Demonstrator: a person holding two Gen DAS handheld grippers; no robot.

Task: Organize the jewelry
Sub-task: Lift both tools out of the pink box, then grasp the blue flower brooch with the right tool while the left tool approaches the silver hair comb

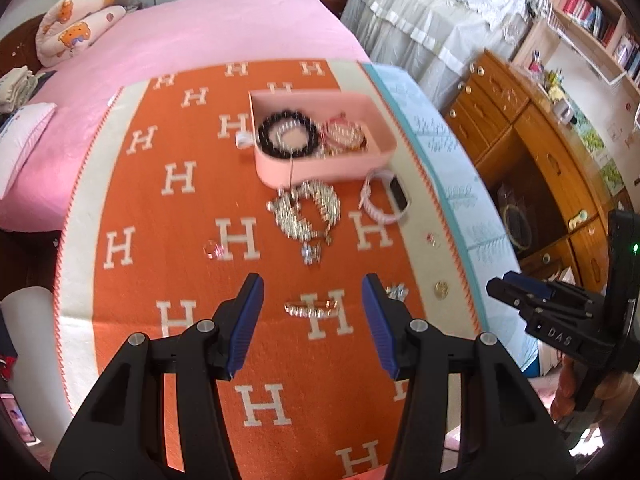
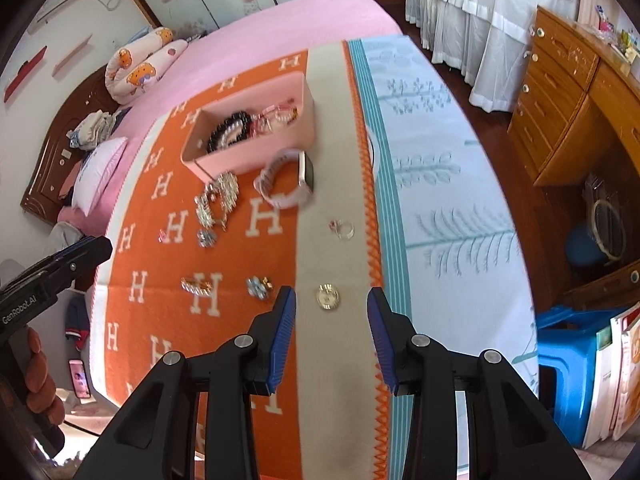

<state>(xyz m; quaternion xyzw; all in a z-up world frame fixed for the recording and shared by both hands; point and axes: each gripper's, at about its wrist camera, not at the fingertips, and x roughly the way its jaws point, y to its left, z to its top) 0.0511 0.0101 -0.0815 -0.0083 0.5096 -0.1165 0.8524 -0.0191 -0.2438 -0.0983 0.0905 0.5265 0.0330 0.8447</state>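
A pink box on the orange blanket holds a black bead bracelet and pink bracelets. In front of it lie a silver necklace, a pink-strapped watch, a small flower piece, a gold hair clip, a brooch, a ring and a round gold coin-like piece. My left gripper is open above the clip. My right gripper is open around the gold piece.
The orange blanket lies on a bed with a pink sheet and a pale blue cover. A wooden dresser stands to the right. A blue stool is beside the bed.
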